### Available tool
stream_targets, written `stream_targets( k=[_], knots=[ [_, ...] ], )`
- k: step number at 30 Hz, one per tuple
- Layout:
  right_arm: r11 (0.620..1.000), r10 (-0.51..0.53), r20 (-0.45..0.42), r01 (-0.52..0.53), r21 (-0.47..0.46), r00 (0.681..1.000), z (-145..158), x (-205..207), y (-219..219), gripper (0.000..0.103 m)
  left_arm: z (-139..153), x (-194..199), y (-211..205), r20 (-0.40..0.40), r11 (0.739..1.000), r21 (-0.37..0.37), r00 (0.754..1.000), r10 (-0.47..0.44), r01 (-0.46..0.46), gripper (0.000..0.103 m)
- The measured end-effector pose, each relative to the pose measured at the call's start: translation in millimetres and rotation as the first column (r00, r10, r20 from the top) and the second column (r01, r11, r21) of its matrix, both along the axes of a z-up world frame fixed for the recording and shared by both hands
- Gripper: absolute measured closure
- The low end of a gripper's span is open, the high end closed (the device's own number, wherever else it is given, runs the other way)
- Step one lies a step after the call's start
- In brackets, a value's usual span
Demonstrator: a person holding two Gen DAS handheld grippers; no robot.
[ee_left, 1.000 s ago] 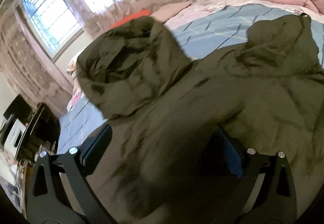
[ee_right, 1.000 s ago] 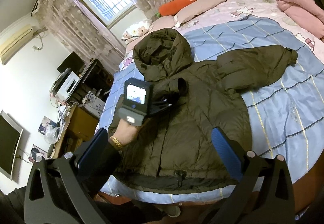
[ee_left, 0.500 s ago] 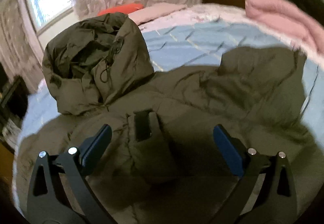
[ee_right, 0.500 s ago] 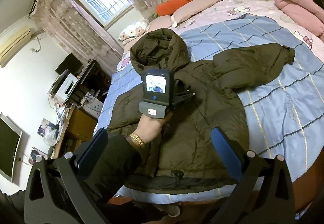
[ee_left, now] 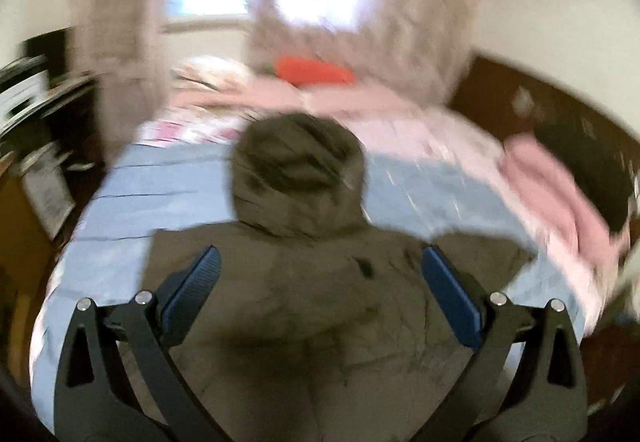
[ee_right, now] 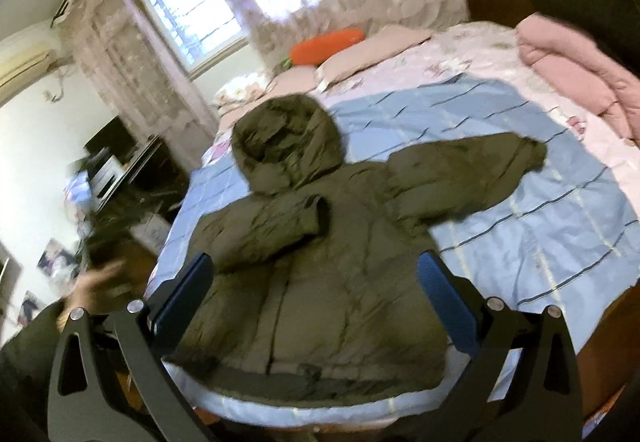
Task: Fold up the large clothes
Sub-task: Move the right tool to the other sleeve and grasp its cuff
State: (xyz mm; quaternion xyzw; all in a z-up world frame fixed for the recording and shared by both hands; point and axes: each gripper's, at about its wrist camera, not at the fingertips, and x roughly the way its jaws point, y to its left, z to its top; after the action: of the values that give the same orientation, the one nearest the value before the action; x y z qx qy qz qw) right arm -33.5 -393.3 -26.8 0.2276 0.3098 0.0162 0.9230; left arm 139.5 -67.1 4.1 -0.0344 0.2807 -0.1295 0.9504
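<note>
Sunlit curtains back a bed [ee_right: 520, 202] where the olive hooded jacket [ee_right: 320, 274] lies flat, one sleeve folded across its chest, while the left gripper [ee_left: 318, 288] and right gripper [ee_right: 314, 288] hover above it, both released.

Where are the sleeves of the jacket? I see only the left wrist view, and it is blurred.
Observer: One sleeve lies folded across the chest of the jacket.
Operator: And the second one?
Observer: The other sleeve lies spread out to the side on the blanket.
Operator: Does the right gripper hold anything?
Observer: No. The right gripper is open and grips nothing.
</note>
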Motion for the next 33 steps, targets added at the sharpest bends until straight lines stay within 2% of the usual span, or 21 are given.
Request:
stream_targets(
  k=[3,5,7,9,12,14,16,18,21,26,30,33],
  knots=[
    [0.999,-0.041,0.039,0.041,0.013,0.998,0.4,-2.5,-9.7,0.001,24.7,-54.8,31.2,0.012,0.982,-0.016,0.982,0.188,-0.187,0.002],
    [0.997,-0.064,0.046,0.066,-0.034,0.997,-1.6,-2.1,-11.8,0.001,24.9,-75.2,35.2,-0.016,0.978,-0.034,0.979,0.205,-0.206,0.002],
    [0.986,-0.098,0.042,0.103,-0.134,0.994,-6.0,-0.3,-12.4,0.001,19.5,-85.7,28.1,-0.044,0.983,-0.018,0.982,0.181,-0.182,0.002],
    [0.972,-0.117,0.042,0.124,-0.200,0.992,-9.5,-0.1,-14.4,0.001,12.9,-96.3,14.0,-0.005,0.981,0.069,0.983,0.181,-0.180,0.002],
    [0.953,-0.179,0.085,0.194,-0.234,0.980,-10.7,-6.0,-26.3,0.001,5.8,-110.3,-4.3,0.086,0.969,0.176,0.983,0.161,-0.174,0.002],
    [0.945,-0.217,0.093,0.233,-0.230,0.972,-13.3,-7.5,-37.1,0.001,-1.1,-118.5,-22.3,0.127,0.953,0.272,0.987,0.101,-0.132,0.002],
    [0.944,-0.258,0.071,0.267,-0.192,0.963,-18.0,-6.7,-50.9,0.001,-5.9,-123.3,-35.1,0.120,0.940,0.333,0.992,0.037,-0.075,0.002],
    [0.943,-0.299,0.042,0.302,-0.142,0.953,-23.0,-5.7,-65.0,0.001,-4.2,-127.1,-32.8,0.112,0.950,0.308,0.993,0.023,-0.057,0.002],
    [0.934,-0.337,0.004,0.335,-0.121,0.941,-31.4,-3.1,-79.5,0.001,1.1,-128.1,-18.3,0.095,0.968,0.243,0.995,0.043,-0.065,0.002],
    [0.918,-0.365,-0.034,0.353,-0.179,0.931,-42.2,4.4,-84.6,0.001,6.5,-127.6,-5.5,0.119,0.969,0.231,0.991,0.066,-0.092,0.002],
    [0.891,-0.391,-0.013,0.375,-0.256,0.920,-45.2,6.8,-84.4,0.001,6.8,-126.1,3.5,0.101,0.973,0.212,0.992,0.075,-0.095,0.002],
    [0.884,-0.388,0.002,0.373,-0.284,0.922,-49.5,7.1,-87.0,0.001,3.2,-126.2,4.6,0.097,0.969,0.229,0.993,0.067,-0.088,0.002]
  ],
)
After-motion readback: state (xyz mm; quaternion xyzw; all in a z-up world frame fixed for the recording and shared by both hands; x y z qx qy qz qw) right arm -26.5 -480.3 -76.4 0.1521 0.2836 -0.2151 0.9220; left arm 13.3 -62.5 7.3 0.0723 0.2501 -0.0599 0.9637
